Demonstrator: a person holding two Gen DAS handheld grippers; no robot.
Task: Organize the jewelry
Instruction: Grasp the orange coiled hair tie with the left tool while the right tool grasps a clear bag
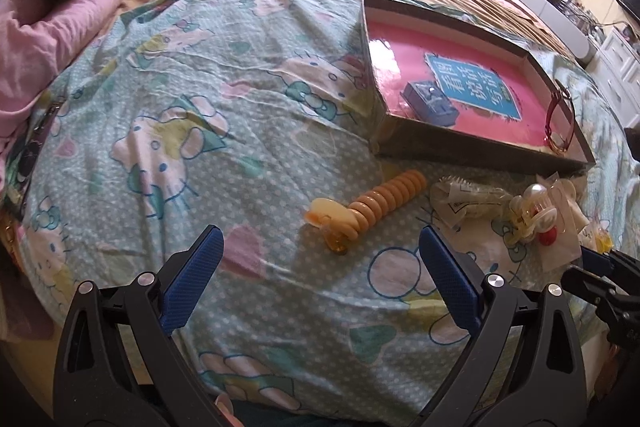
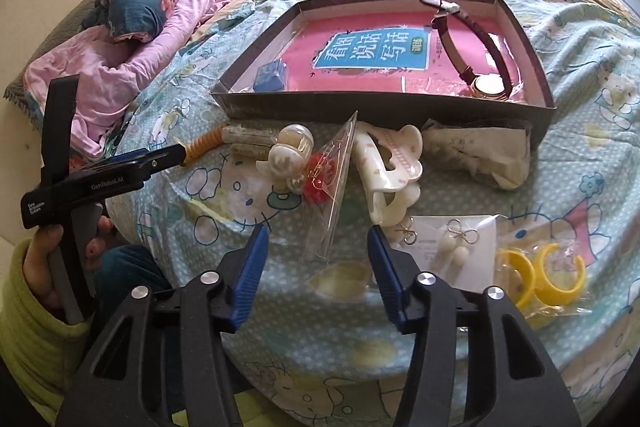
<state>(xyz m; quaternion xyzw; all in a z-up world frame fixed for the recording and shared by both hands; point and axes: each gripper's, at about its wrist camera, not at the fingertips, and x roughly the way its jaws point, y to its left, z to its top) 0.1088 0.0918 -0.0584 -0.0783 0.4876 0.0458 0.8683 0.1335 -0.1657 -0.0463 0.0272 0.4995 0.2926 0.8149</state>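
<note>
Wristwatch (image 2: 486, 85) and small blue box (image 2: 271, 78) are lying in the tray (image 2: 384, 103); hair claws, earrings and bangles are awaiting sorting. Left gripper (image 1: 320, 283) and right gripper (image 2: 318, 273) are both hovering spread, gripping nothing.

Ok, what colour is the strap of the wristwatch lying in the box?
Dark maroon leather strap, clearest in the right wrist view.

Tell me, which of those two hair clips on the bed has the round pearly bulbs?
The smaller pearl hair clip, left of the clear packet. The other, the big white claw clip, is flat with scalloped edges and tiny spots.
</note>
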